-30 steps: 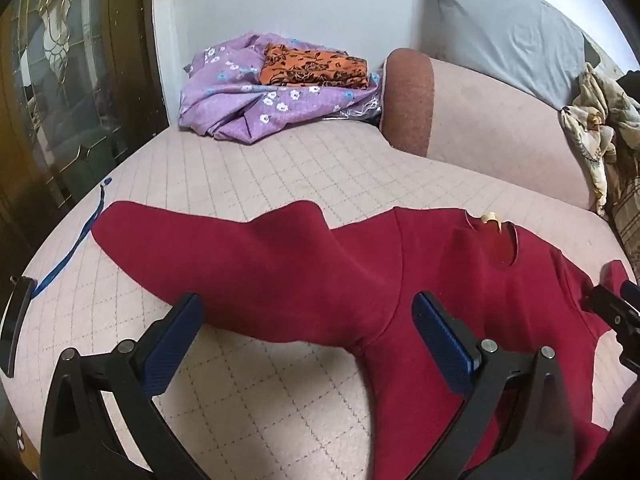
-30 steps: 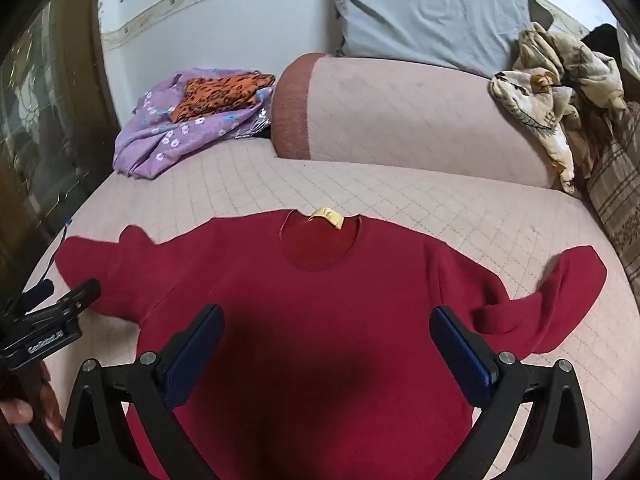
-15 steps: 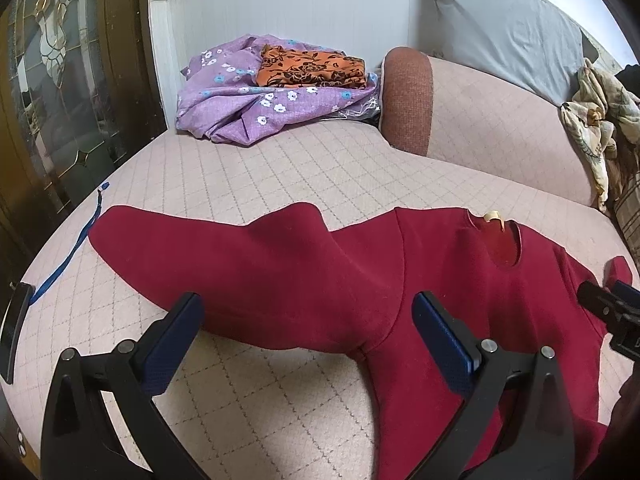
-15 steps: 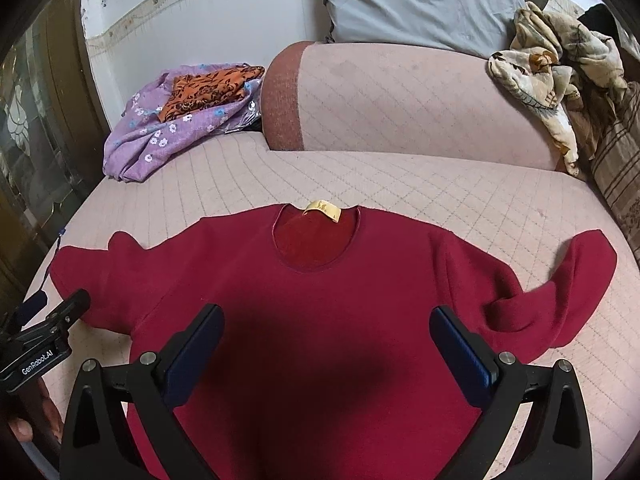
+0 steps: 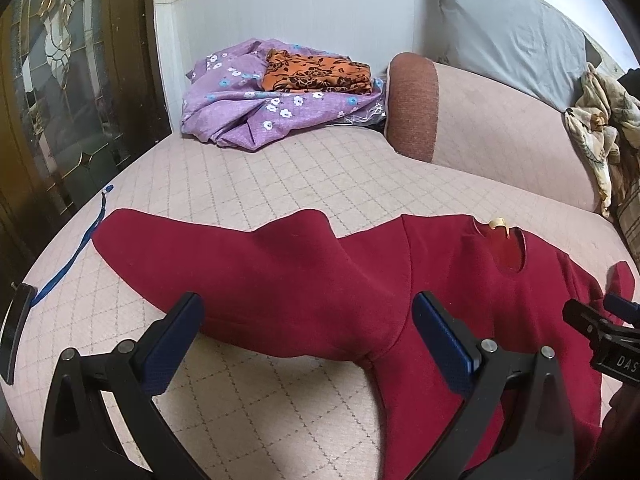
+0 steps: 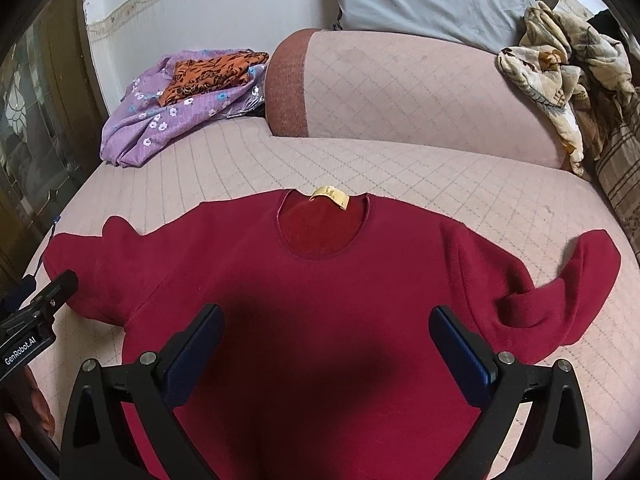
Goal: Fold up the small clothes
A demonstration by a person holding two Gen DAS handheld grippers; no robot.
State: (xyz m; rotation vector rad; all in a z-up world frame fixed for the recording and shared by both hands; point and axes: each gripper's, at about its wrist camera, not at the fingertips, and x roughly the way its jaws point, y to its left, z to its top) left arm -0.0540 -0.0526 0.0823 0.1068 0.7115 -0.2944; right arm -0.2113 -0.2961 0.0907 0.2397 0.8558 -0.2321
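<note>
Pink quilted sofa (image 6: 400, 168) holds a flat red sweater (image 6: 320, 280); both tools (image 5: 308, 332) (image 6: 326, 340) spread, empty.

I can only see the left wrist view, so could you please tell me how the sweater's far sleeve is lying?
Observer: The right sleeve is bent back on itself, its end doubled toward the body of the sweater.
Operator: Is the right gripper holding anything?
Observer: No, the right gripper is open above the sweater's chest, its fingers gripping nothing.
Operator: Is the neck label visible?
Observer: Yes, a yellow label sits at the back of the collar.
</note>
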